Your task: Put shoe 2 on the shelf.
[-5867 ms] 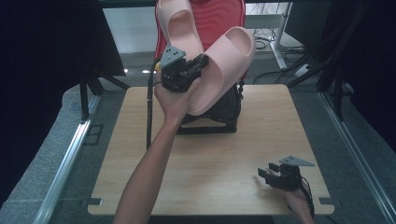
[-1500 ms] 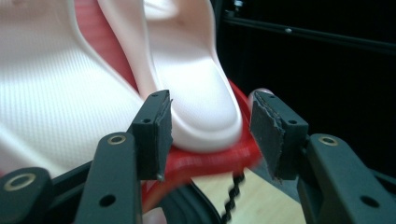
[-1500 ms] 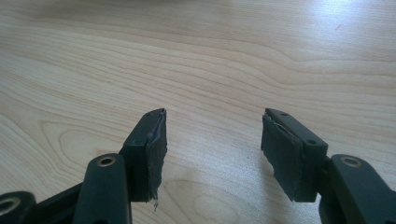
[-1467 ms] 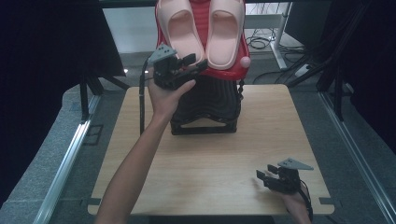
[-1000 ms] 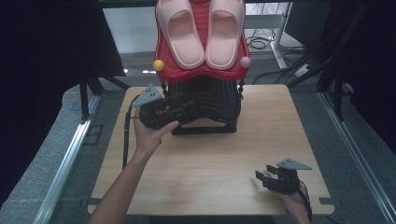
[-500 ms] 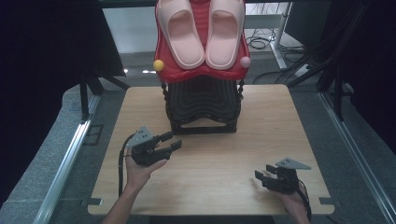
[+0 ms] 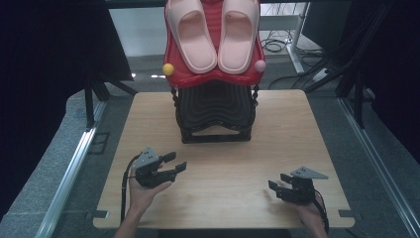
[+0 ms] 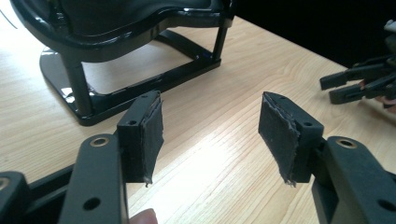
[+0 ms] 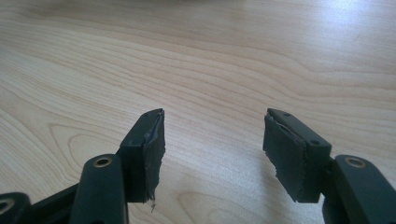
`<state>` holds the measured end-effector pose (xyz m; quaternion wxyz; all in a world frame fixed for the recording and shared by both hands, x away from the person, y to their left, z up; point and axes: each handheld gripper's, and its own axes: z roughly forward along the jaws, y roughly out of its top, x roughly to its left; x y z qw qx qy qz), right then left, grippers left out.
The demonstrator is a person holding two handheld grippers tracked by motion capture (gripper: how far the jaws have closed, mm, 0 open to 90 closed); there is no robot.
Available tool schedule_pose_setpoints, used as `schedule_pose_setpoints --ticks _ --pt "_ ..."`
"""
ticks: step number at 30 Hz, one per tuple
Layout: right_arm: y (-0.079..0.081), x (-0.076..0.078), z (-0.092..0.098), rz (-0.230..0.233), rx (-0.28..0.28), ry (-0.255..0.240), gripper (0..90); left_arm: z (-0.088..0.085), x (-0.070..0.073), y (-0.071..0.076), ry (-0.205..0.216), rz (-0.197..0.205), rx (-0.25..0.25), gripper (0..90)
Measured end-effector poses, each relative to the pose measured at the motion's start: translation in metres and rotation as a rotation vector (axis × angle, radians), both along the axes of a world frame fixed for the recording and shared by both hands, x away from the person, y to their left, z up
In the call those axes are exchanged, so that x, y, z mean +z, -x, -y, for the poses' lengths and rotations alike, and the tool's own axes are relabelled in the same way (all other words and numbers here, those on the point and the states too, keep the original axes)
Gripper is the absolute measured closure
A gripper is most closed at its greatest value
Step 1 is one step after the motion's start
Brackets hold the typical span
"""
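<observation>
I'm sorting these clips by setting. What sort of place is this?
Probably a lab or recording workspace, not a home: a bare wooden table ringed by dark curtains, loose cables on the floor, and a shoe rack with pink slippers as a staged prop.

Three cameras: one up high, one riding on each gripper.
The high view looks forward and down across the whole wooden table point(image 7: 223, 198) from the person's side. The left gripper view skims low over the tabletop, facing the black stand point(image 8: 116, 56) close by, which the high view shares. The right gripper view hangs close above bare wood, angled down.
</observation>
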<state>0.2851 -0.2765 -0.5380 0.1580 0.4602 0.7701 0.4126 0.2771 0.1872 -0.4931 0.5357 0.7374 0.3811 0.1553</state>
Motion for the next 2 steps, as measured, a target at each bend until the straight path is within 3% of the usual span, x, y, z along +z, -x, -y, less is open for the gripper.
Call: schedule_pose_setpoints --ticks 2 --pt "-0.0006 0.0010 0.0004 0.001 0.003 0.004 37.8 0.0004 -0.0017 -0.0008 0.002 -0.011 -0.008 39.4"
